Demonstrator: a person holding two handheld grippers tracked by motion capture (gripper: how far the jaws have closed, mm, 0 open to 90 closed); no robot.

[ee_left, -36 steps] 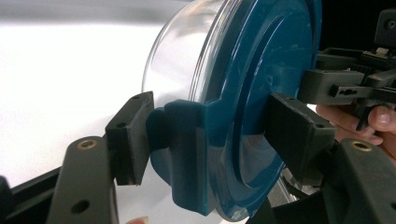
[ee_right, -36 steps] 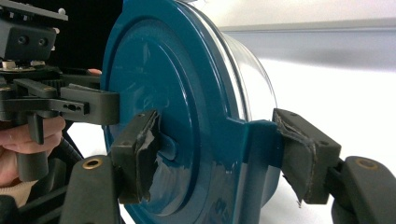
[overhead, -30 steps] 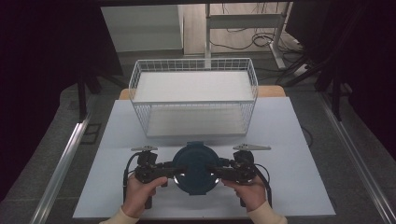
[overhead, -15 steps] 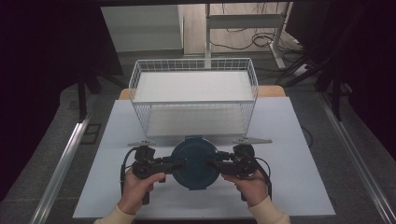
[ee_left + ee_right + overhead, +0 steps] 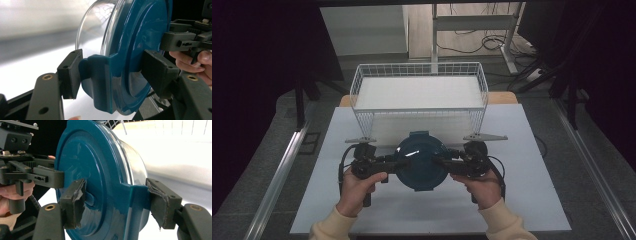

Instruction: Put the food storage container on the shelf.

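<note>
Container: a round clear tub with a dark teal lid is sitting between the two grippers, above the white counter, just in front of the wire basket; whether it is touching the counter I cannot tell
Lid: it is facing upward in the high view; a teal latch tab is folding over the rim on each gripped side
Left gripper: its fingers are closing on the container's left edge; one pad is pressing the latch tab on the tub side, the other is lying on the lid's face; the person's left hand is gripping the handle
Right gripper: its fingers are clamping the opposite edge the same way, one pad on the lid, one on the tab by the clear wall; the right hand is holding it
Wire basket: white, standing at the counter's far side, a pale liner lying in its bottom
Sleeves: cream cuffs are entering from the bottom edge
</note>
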